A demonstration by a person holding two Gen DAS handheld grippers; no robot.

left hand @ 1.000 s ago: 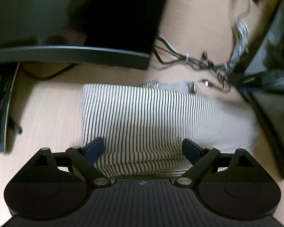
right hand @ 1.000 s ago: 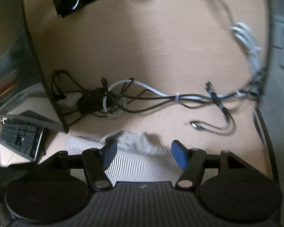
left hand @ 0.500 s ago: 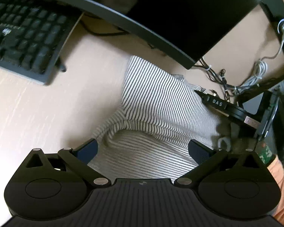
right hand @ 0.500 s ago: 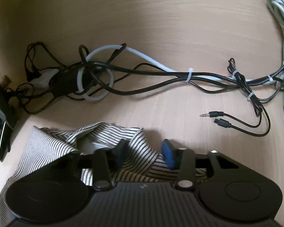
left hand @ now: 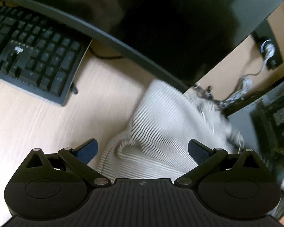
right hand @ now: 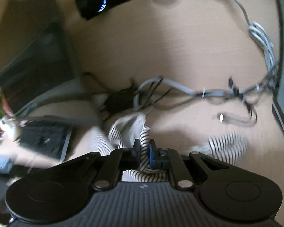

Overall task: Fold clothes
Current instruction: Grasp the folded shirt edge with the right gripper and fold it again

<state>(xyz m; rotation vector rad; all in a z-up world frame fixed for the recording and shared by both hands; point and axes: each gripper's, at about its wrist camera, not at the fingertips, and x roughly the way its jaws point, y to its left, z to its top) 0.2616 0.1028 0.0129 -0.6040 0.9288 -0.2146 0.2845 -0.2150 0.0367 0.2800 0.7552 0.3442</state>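
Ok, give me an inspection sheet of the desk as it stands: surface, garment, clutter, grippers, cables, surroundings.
Surface: light wood desk, bare patches visible.
Job's things: striped garment, bunched and unfolded, one part pinched and lifted.
Clutter: black keyboard beside the garment; dark bar-shaped device at the far edge, kind unclear.
Grippers: left gripper open above the garment, pads clear of it; right gripper shut on a striped fold.
Cables: tangled black and white cables just beyond the garment; white coil farther right.
Surroundings: dark monitor over the desk; a person's hand, blurred.
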